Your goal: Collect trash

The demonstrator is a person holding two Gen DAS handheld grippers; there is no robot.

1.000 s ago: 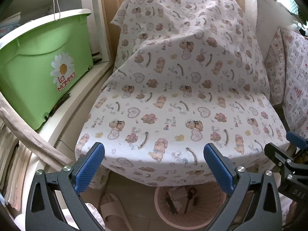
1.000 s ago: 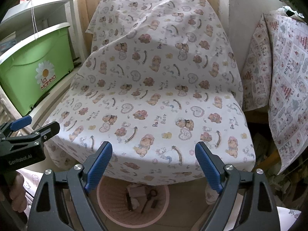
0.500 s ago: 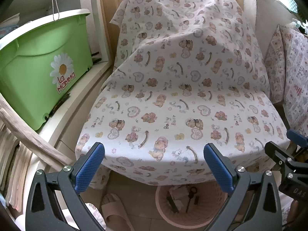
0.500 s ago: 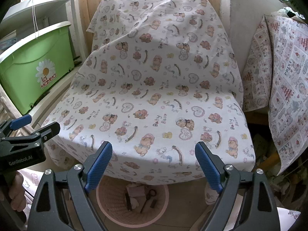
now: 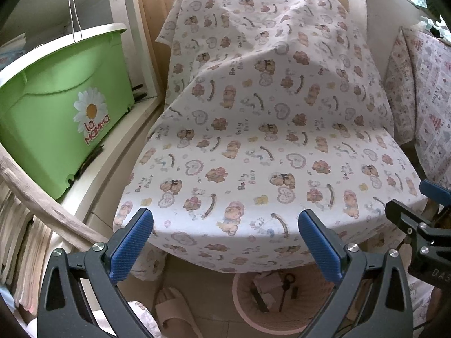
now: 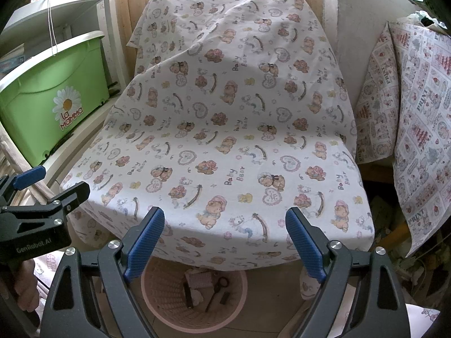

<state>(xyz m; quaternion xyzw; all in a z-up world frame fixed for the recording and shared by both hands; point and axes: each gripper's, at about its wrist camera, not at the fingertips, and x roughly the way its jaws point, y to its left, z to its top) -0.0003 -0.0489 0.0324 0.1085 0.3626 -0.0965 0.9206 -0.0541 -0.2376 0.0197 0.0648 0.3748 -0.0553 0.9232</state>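
Almost nothing has changed over the last second: both wrist views show the same scene from nearly the same spot, so the hands are holding still and no step of the collecting is under way. The left tool (image 5: 225, 246) stands wide open with nothing between its blue pads, and the right tool (image 6: 225, 242) is just as wide open and just as empty. Both point down across a worktop draped in a baby-bear printed cloth (image 6: 225, 140), whose top shows no loose litter anywhere in either view. The trash that can be seen already lies in the pink wicker wastebasket (image 6: 157, 295) on the floor, tucked under the near edge of the worktop: crumpled paper (image 6: 201, 280), what looks like a pair of scissors (image 6: 217, 290) and a couple of small dark pieces too small to name. A green storage box (image 5: 56, 107) with a daisy label sits on a white shelf off the left edge, and a slipper (image 5: 174, 309) lies on the floor left of the basket. Judging from the bare cloth and the filled basket, the collecting looks finished or close to it, unless litter lies out of view.
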